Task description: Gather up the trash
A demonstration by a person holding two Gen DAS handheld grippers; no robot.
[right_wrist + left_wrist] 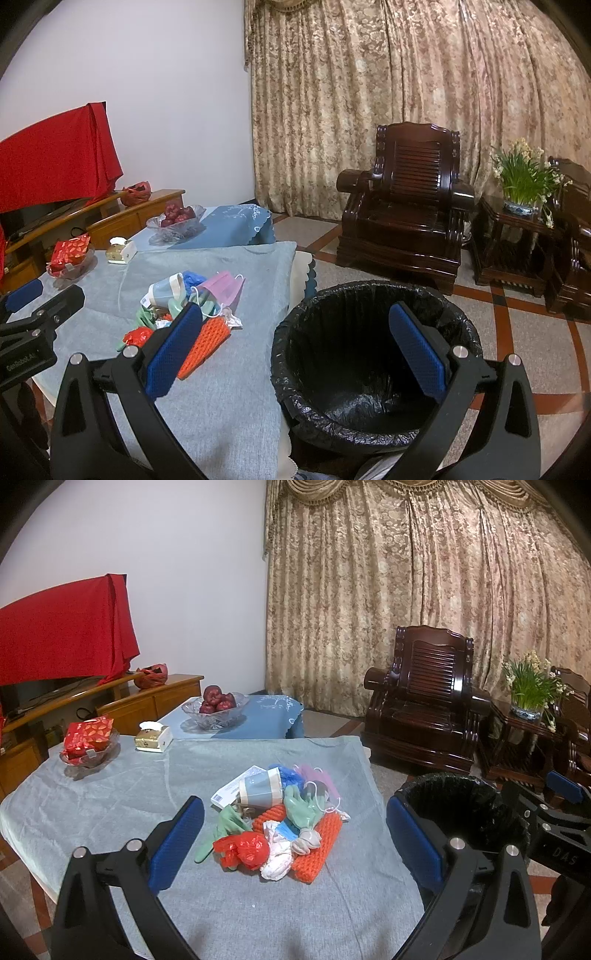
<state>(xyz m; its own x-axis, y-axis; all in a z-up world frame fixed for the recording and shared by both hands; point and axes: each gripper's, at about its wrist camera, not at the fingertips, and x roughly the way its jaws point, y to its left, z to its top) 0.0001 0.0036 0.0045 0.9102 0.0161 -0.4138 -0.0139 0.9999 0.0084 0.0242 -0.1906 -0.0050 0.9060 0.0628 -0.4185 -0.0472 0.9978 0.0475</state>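
Observation:
A pile of trash [280, 819] lies on the grey-clothed table [129, 794]: a paper cup [260, 790], green gloves, an orange foam net [317, 845], a red plastic bag [243, 853], crumpled tissue and a pink mask [225, 291]. My left gripper [295, 834] is open and empty, held above the table just short of the pile. A black-lined trash bin [373, 365] stands on the floor to the right of the table. My right gripper [295, 350] is open and empty, held above the bin's near rim. The pile also shows in the right wrist view [184, 314].
At the table's far end stand a tissue box [153, 736], a glass dish with red packets [88, 744] and a glass bowl of apples [216, 705]. A dark wooden armchair [406, 214], a side table with a flower pot [521, 184] and a wooden TV cabinet [110, 705] ring the room.

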